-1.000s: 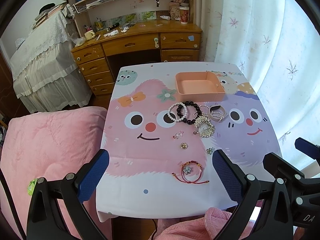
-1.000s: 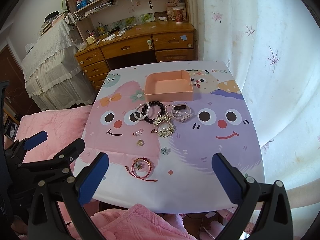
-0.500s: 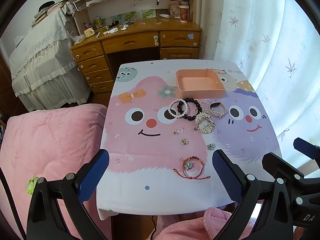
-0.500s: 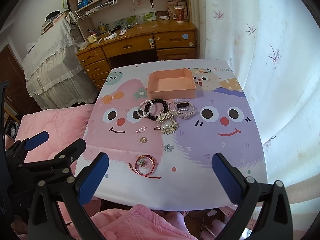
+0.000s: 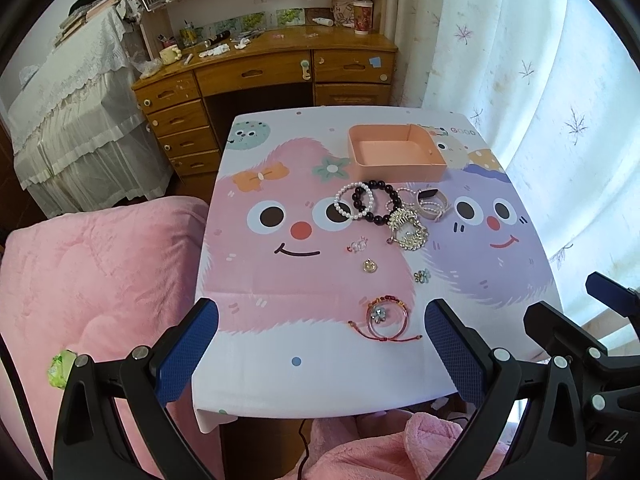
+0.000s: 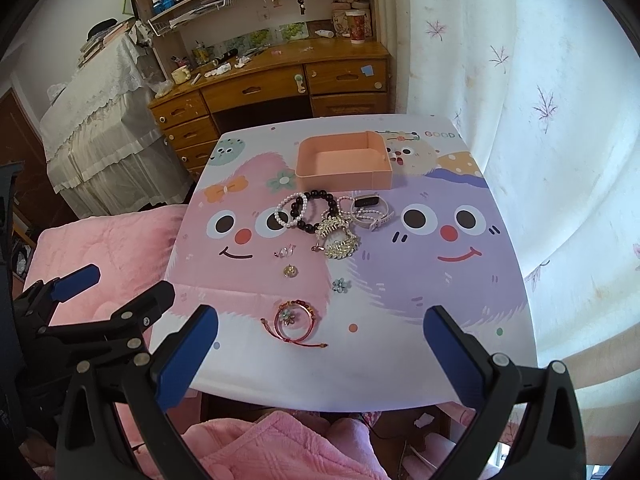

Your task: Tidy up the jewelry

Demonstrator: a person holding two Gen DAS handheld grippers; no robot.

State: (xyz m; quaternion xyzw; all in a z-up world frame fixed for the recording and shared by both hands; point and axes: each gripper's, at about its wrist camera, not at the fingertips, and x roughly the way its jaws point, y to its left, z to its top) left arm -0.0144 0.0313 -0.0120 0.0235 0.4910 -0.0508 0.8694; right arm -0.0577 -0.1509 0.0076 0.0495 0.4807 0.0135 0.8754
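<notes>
Just in front of the pink tray (image 5: pixel 394 168), on its near side, sits the main tangle: pearl bracelet (image 5: pixel 354 201), black bead bracelet (image 5: pixel 376 204), gold rhinestone piece (image 5: pixel 408 230) and a white-strap watch (image 5: pixel 432 204), all overlapping or touching. Nearer still from the tray: a small clear charm (image 5: pixel 357 245), a gold pendant (image 5: pixel 369 266), a little flower stud (image 5: pixel 421 276), and closest to the table edge the red cord bracelet (image 5: pixel 386 318). The tray looks empty, so I'd say no sorting is done yet.

Both claws released, nothing held: left gripper (image 5: pixel 320 344) and right gripper (image 6: pixel 320 344) hover off the near edge, well apart from the tray, jaws spread wide.

Risks:
- Cluster by the tray: pinching one strand likely drags its neighbours, since they overlap. Could snag or scatter beads.
- Small flat bits between tray and cord bracelet: wide pads on a soft printed cloth (image 5: pixel 256 264) may pinch fabric instead, or flick the piece away.
- Cord bracelet: loose tail ends could catch on a pad and pull it off the near edge.
- Grippers are side by side; both reaching toward the tray risks a clash.
</notes>
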